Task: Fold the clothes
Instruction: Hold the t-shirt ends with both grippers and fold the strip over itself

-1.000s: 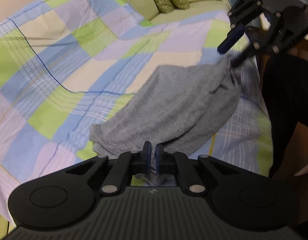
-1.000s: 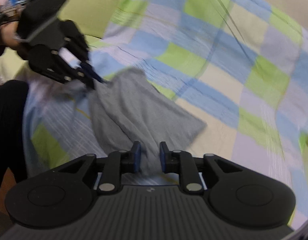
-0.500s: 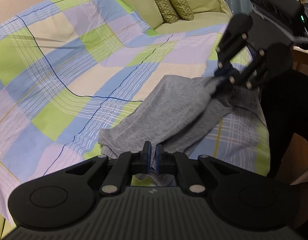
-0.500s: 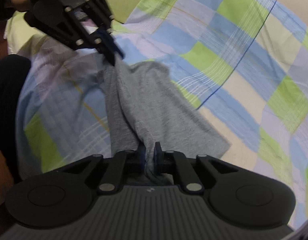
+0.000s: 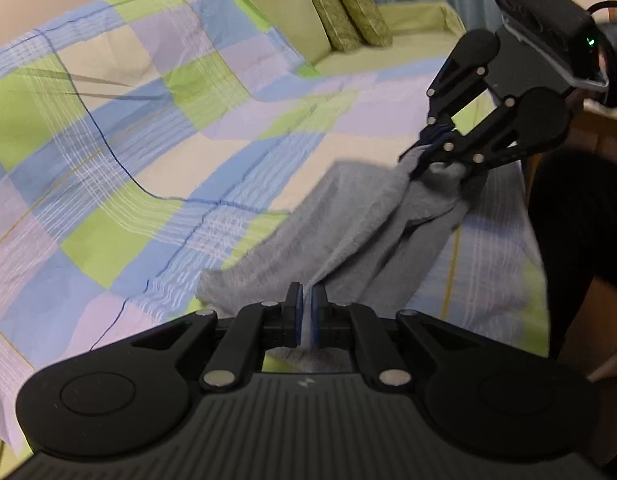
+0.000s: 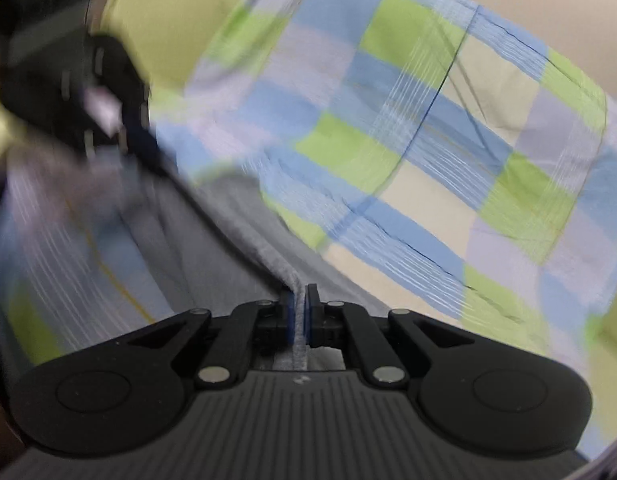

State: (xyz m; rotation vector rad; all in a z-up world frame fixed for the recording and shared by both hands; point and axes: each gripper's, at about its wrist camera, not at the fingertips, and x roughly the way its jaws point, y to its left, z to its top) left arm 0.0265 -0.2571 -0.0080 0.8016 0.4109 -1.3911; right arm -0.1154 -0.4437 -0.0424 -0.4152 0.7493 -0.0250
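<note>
Above the checked bedsheet [image 5: 108, 168], your left gripper [image 5: 307, 312] and right gripper [image 6: 299, 312] both pinch the grey garment [image 5: 348, 232], stretched between them.

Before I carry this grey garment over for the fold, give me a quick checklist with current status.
1. Left gripper shut on the grey garment: ok.
2. Right gripper shut on the garment: ok.
3. Cloth runs between both grips without twisting: cannot tell.
4. Garment fully lifted off the checked bedspread: not ok, part rests on it.
5. Right wrist view sharp enough to judge: not ok, blurred.
</note>
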